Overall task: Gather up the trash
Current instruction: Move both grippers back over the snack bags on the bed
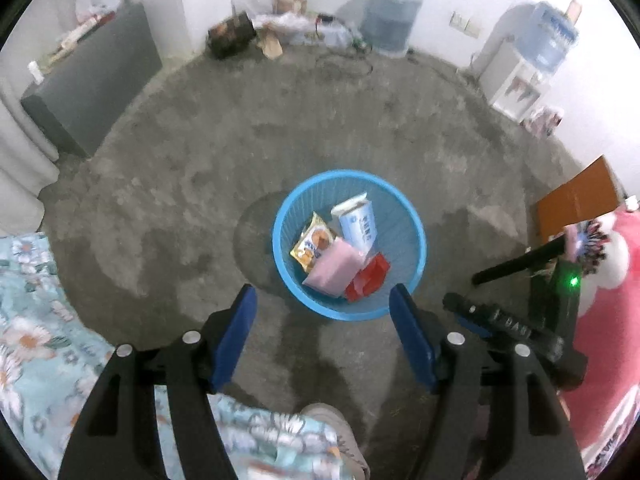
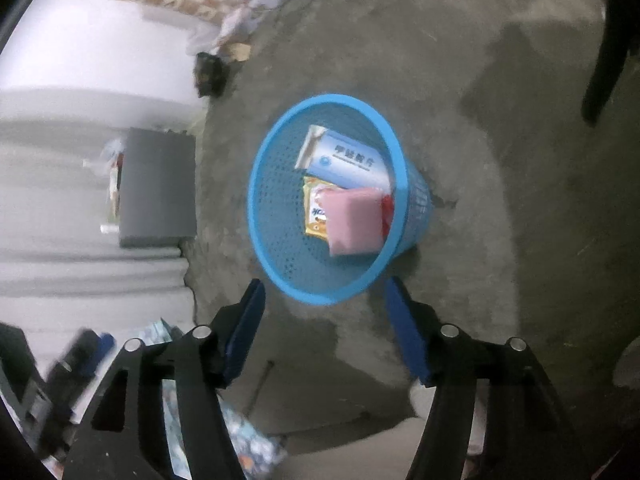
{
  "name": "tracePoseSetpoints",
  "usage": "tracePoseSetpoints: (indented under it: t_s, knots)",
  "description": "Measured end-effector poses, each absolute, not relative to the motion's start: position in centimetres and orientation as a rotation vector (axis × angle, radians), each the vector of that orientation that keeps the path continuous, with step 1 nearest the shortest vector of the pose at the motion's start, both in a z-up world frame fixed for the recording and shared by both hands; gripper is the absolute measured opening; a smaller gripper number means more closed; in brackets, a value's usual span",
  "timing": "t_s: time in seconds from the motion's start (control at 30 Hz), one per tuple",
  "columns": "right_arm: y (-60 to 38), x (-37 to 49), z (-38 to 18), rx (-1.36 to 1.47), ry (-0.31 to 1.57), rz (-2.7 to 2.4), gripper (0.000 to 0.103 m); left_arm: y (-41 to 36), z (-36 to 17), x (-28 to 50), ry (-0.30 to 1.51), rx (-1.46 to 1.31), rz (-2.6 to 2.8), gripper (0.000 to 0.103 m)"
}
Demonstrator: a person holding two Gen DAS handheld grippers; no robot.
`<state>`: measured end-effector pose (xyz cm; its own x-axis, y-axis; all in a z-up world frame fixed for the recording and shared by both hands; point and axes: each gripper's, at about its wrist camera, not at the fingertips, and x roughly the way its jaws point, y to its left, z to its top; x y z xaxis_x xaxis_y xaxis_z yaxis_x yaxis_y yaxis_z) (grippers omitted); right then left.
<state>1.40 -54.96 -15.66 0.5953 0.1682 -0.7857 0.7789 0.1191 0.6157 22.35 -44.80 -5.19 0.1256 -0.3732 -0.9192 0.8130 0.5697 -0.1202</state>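
A blue mesh basket stands on the concrete floor. Inside lie a white and blue box, a yellow snack packet, a pink packet and a red wrapper. My left gripper hangs above the basket's near rim, open, nothing between its blue pads. My right gripper is also open and empty over the near rim. In the left wrist view the right gripper's black body shows at the right.
A floral bedsheet fills the left foreground, a shoe sits below the left gripper. A grey cabinet stands by the wall. Water jugs, a dispenser and clutter line the far wall. A pink cloth is at right.
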Motion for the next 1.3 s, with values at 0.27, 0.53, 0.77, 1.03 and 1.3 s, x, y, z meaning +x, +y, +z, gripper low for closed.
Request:
tracePoseSetpoints:
  t_s: [0.27,0.53,0.77,1.03,1.3]
  knots:
    - [-49.9,4.6,-4.3,0.955,0.884,-0.492,0.081,-36.7,2.7,19.2,1.006,0.343,-0.951,0.07]
    - [-42.5,6.1,5.1,0.485,0.812,-0.49,0.095,-25.1,8.5,16.1,0.874,0.22,-0.892,0.074]
    - [-35.6,5.4,9.0,0.158,0.762,-0.448,0.095,-13.1,11.3,13.4,0.758,0.172,-0.724,0.078]
    - [-31.0,4.6,12.6,0.227,0.637,-0.12,0.095,3.2,12.8,9.2,0.662,0.002,-0.399,0.08]
    - [-27.5,6.3,14.4,0.468,0.684,0.131,0.095,13.2,9.6,6.3,0.696,-0.148,-0.226,0.08]
